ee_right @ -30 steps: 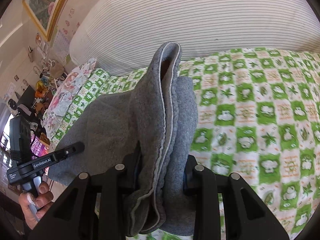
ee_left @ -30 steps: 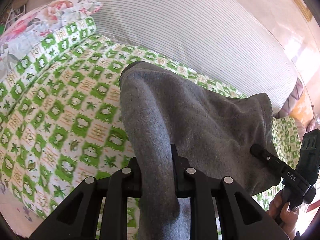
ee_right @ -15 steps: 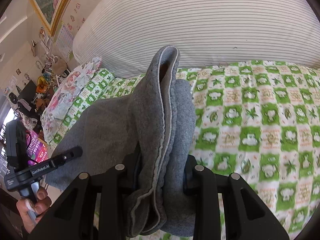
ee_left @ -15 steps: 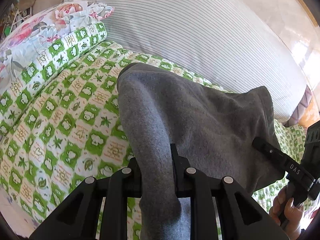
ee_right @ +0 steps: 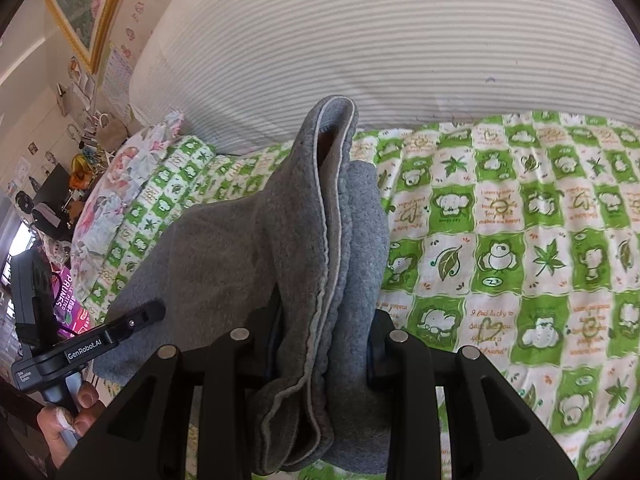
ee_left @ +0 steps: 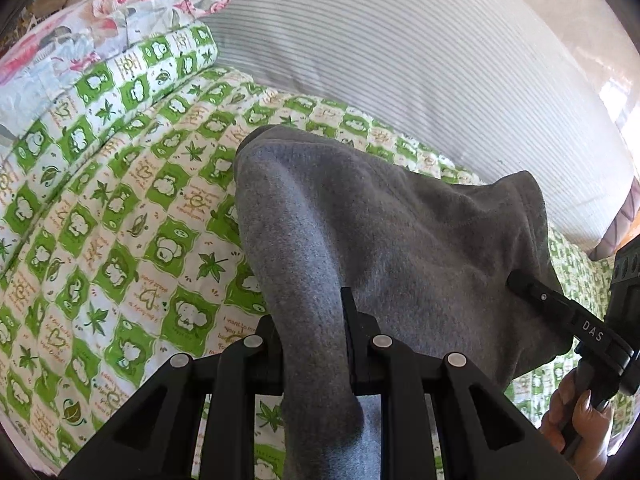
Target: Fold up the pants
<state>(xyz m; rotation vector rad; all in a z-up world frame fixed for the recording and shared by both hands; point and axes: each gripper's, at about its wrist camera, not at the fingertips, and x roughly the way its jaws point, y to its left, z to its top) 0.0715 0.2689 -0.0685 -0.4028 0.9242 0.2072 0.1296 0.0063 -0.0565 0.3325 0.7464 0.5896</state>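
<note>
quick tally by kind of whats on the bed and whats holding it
Grey pants: 1
Grippers, left gripper and right gripper, each clamped on the pants: 2
Pillows, floral pillow and green checked pillow: 2
Striped bolster: 1
Green checked bedsheet: 1
Total: 7

Home bedroom, quilted bedspread [ee_right: 520, 240], floral pillow [ee_left: 80, 40] (framed picture [ee_right: 84, 8] above)

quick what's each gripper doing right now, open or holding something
left gripper: closed on the grey pants, one thin bunch of fabric.
right gripper: closed on the grey pants, a thicker folded bunch.
</note>
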